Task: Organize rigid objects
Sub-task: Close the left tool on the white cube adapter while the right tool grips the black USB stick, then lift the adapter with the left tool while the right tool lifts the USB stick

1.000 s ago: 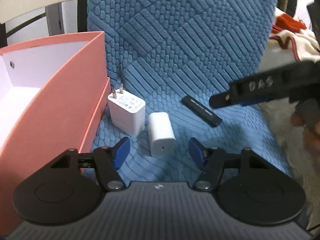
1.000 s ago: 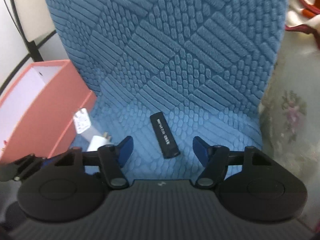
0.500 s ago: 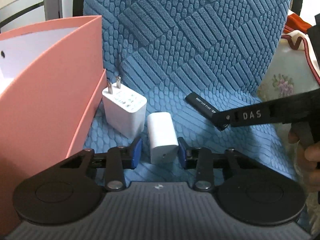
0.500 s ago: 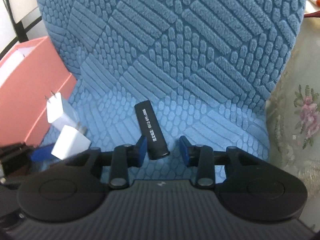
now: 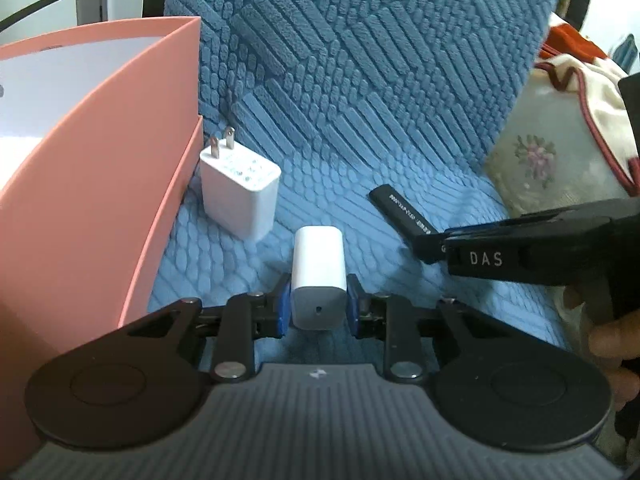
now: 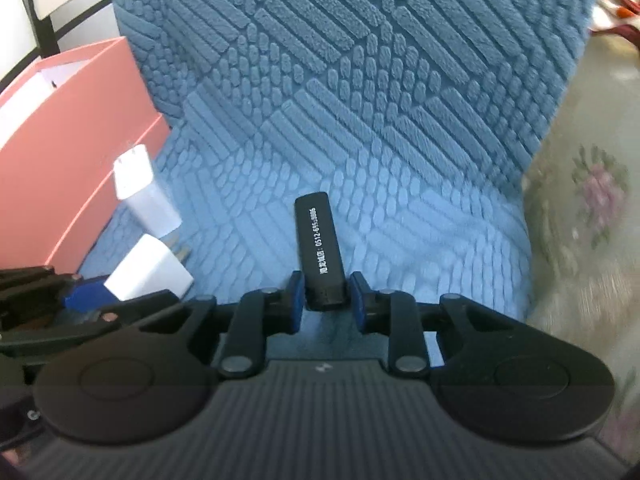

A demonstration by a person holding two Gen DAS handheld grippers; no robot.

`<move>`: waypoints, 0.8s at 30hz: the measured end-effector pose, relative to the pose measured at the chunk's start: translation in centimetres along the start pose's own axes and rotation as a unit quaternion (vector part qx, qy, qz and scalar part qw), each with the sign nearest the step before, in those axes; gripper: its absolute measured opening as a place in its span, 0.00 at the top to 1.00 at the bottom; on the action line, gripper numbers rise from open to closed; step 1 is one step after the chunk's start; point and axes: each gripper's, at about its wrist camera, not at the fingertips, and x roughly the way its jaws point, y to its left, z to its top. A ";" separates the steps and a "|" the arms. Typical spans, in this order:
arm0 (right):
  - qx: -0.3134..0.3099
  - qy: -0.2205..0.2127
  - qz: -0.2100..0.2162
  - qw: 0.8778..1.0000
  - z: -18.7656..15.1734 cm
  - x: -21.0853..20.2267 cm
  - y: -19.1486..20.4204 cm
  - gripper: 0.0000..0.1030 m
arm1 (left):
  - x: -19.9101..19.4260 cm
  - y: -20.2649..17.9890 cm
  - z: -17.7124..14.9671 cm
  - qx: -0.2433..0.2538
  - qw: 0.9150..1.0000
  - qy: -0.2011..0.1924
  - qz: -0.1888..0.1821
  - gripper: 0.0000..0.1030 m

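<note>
I counted two white chargers (image 5: 239, 196) (image 5: 319, 276), one black stick (image 6: 321, 248), one pink box (image 5: 92, 184) and two grippers (image 5: 316, 310) (image 6: 325, 302).

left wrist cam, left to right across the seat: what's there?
Open pink cardboard box → white wall charger with two prongs → small white charger block in the left gripper → black stick with white print → right gripper.
</note>
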 end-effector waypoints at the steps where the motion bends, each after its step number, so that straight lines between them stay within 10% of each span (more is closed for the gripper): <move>1: 0.012 0.002 -0.003 1.000 -0.6 -0.5 0.1 0.73 | -0.4 -0.1 -0.3 0.004 1.000 0.002 -0.002 0.70; 24: 0.238 0.008 -0.029 0.971 -14.1 -9.9 2.7 0.73 | -8.7 -0.8 -8.3 0.057 0.996 0.049 -0.045 0.68</move>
